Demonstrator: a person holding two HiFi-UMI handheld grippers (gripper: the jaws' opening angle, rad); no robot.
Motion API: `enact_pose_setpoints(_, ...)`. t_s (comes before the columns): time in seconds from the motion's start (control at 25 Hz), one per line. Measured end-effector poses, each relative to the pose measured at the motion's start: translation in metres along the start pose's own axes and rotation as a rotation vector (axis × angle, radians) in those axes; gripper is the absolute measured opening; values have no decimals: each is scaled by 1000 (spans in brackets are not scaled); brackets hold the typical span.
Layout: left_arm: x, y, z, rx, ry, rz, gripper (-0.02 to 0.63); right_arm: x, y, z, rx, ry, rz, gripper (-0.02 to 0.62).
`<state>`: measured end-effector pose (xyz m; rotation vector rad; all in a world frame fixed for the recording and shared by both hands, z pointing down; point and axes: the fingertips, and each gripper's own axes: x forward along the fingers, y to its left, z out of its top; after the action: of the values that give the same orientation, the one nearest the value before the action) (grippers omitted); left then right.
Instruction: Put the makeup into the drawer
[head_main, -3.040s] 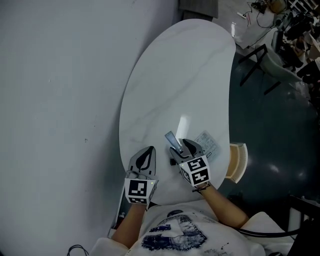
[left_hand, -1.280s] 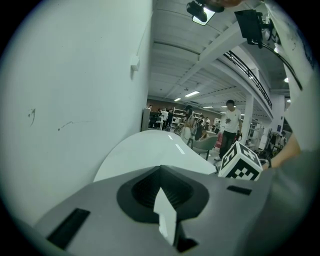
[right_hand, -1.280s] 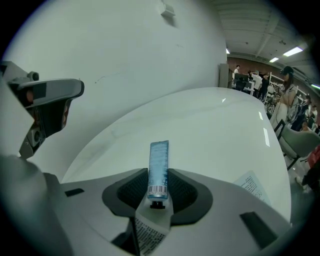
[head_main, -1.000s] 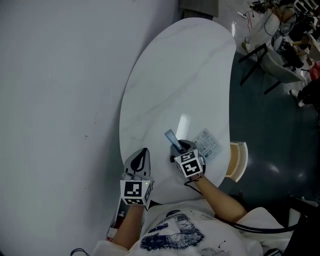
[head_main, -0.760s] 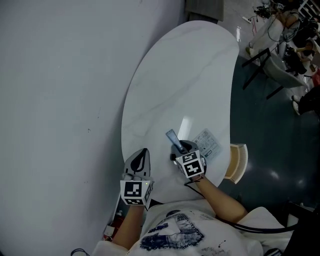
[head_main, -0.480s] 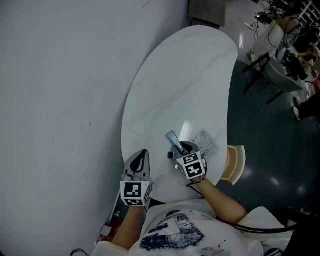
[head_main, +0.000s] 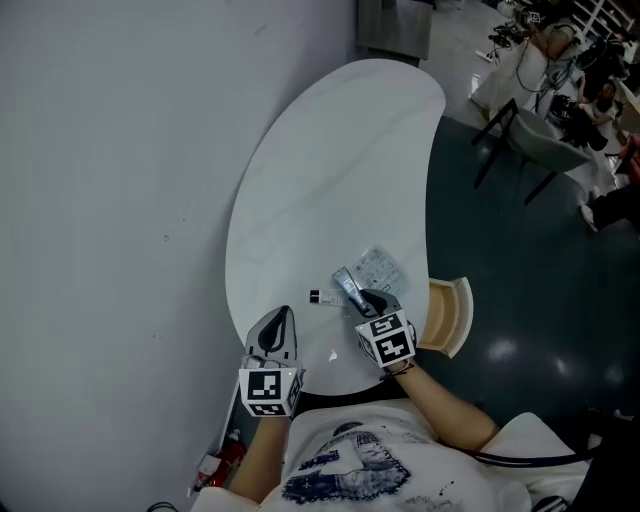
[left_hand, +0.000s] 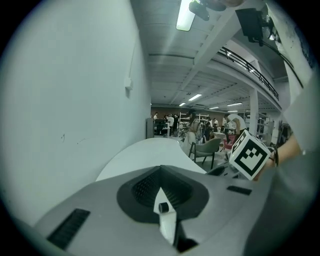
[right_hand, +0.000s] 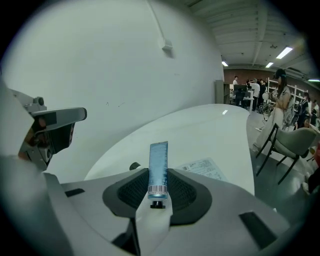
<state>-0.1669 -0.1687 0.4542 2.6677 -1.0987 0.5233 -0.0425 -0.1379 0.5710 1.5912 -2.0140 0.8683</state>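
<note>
Carrying step, by the look of it. Holding a blue tube (right_hand: 158, 165) in the right gripper (right_hand: 159, 187), pinched partway shut on it, up over the white table (head_main: 330, 170). Nothing in the left gripper (left_hand: 162, 192), pressed together. Next, probably: swing the tube over to what looks like the open wooden drawer (head_main: 447, 318) by the table's edge, lower, let go gently.

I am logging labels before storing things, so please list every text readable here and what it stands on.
No text reads clearly.
Blue tube: barcode and fine print, too small.
Printed sheet on the table: blurred.
Marker cube: black squares, no words.
Shirt print: unreadable.
</note>
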Motion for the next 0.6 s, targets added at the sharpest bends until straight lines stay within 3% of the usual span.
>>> enact_pose_setpoints(0.28,1,-49,10,58,-9,-91,48,-53,-22,-20,77,-47,-67,132)
enact_pose_setpoints(0.6,16,-101,19,128,-9,-283,48,-104,-52,-36,193,-99,-216,132)
